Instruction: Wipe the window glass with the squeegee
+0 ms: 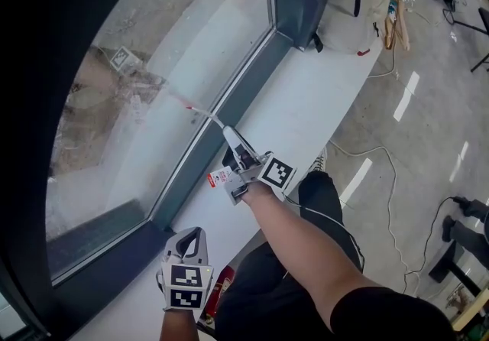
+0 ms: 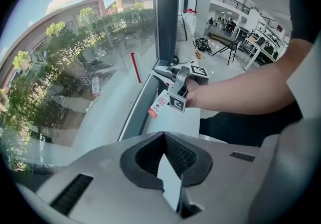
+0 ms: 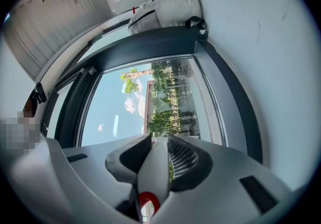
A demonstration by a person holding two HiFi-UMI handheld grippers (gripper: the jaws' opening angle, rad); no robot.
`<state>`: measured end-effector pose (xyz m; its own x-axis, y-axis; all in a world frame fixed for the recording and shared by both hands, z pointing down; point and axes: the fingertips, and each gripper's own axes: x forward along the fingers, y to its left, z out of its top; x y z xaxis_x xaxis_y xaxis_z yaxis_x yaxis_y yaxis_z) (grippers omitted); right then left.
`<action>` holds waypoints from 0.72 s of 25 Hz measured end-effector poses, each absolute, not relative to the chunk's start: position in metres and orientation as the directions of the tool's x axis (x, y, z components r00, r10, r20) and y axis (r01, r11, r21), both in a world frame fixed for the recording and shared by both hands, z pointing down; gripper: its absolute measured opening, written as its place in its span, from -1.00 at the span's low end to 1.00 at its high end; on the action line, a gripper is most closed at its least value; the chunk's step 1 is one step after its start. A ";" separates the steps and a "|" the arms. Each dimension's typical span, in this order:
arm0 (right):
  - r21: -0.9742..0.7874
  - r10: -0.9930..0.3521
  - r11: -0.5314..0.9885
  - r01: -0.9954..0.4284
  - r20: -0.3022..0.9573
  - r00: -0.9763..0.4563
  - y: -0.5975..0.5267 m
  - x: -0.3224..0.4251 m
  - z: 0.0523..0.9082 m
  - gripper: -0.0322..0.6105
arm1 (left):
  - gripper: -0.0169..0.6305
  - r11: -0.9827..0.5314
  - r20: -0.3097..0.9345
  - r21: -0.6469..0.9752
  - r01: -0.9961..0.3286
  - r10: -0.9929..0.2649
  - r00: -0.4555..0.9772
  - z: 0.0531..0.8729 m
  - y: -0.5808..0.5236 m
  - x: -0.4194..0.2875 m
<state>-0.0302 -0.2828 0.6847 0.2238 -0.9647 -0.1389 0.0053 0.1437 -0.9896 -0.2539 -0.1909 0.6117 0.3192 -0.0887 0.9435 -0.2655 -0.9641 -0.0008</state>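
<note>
The right hand-held gripper point(image 3: 159, 140) was clamped on the white handle of the squeegee point(image 1: 208, 115), whose far end reached the lower window glass point(image 1: 153, 56). Gripped that far back, the handle could have twisted in the jaws, tilting the blade into streaks or snagging the dark frame point(image 1: 229, 102). The left hand-held gripper point(image 1: 191, 234), jaws together and empty, hung over the sill point(image 1: 306, 95).
</note>
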 end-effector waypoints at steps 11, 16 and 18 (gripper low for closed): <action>-0.991 -0.980 0.128 0.038 -0.120 0.162 -0.284 -0.069 0.698 -0.61 | -0.95 -0.950 0.948 0.006 -0.311 -0.094 0.303 0.620 -0.191 -0.273; -0.992 -0.984 0.115 0.047 -0.108 0.143 -0.285 -0.073 0.702 -0.61 | -0.95 -0.943 0.947 0.012 -0.331 -0.095 0.306 0.621 -0.186 -0.274; -0.992 -0.984 0.116 0.044 -0.109 0.137 -0.287 -0.073 0.700 -0.61 | -0.95 -0.940 0.947 0.014 -0.341 -0.097 0.307 0.621 -0.184 -0.275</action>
